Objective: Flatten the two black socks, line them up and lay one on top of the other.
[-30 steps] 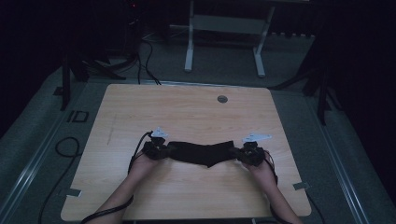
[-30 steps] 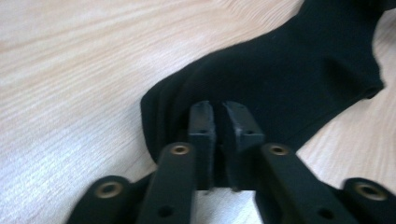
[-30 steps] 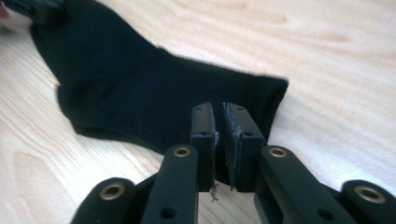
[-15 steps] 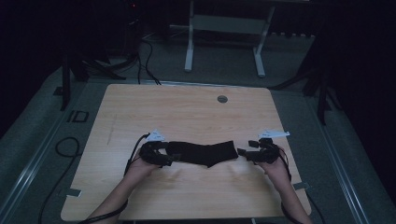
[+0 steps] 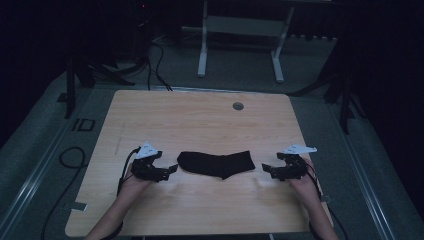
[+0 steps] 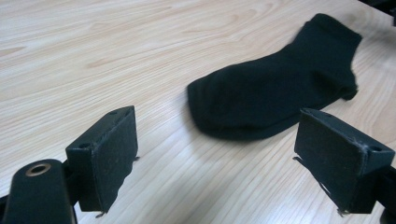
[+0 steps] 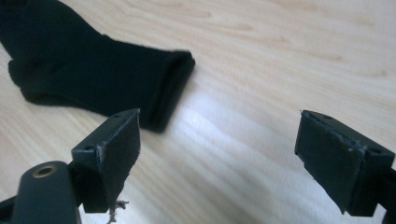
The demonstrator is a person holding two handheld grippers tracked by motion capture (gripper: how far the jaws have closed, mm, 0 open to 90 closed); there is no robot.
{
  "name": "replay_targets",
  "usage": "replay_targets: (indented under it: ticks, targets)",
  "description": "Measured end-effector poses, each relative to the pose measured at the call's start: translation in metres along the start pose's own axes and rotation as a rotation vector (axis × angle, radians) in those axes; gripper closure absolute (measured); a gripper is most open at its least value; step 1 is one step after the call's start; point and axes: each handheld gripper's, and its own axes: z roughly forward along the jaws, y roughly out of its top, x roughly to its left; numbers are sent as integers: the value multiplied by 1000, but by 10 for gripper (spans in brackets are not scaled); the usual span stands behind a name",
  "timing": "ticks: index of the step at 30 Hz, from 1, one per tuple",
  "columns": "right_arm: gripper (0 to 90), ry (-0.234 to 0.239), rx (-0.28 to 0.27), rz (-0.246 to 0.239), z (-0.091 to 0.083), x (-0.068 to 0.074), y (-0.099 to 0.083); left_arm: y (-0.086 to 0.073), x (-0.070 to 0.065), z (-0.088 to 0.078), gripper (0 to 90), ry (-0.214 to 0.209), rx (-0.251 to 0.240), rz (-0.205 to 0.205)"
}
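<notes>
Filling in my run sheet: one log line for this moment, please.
sock: flat on table | left tongs: open, just released | right tongs: open, just released

Black sock (image 7: pixel 88 70) runs off the top-left edge of the right gripper view, its toe end unseen; small round fitting (image 5: pixel 238 106) beyond the sock too small to identify

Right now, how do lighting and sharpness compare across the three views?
High view: dim, surroundings nearly black, the sock reads as a flat dark shape on the table. Left gripper view: bright and mostly sharp, with the sock's far end soft. Right gripper view: bright, with a pale glare patch on the wood beside the sock's cuff and slight blur.
</notes>
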Motion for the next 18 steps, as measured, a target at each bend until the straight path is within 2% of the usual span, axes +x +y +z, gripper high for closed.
replay_targets:
  ticks: [6, 15, 18]
  targets:
    - [135, -44, -4, 7, -10, -8, -12, -13, 7, -17, 138, 18, 4, -5]
    - [134, -86, -21, 63, -28, -21, -33, -32, 19, -42, 138, 67, -11, -37]
    - [134, -100, -19, 79, -32, -24, -40, -40, 23, -50, 138, 83, -17, -60]
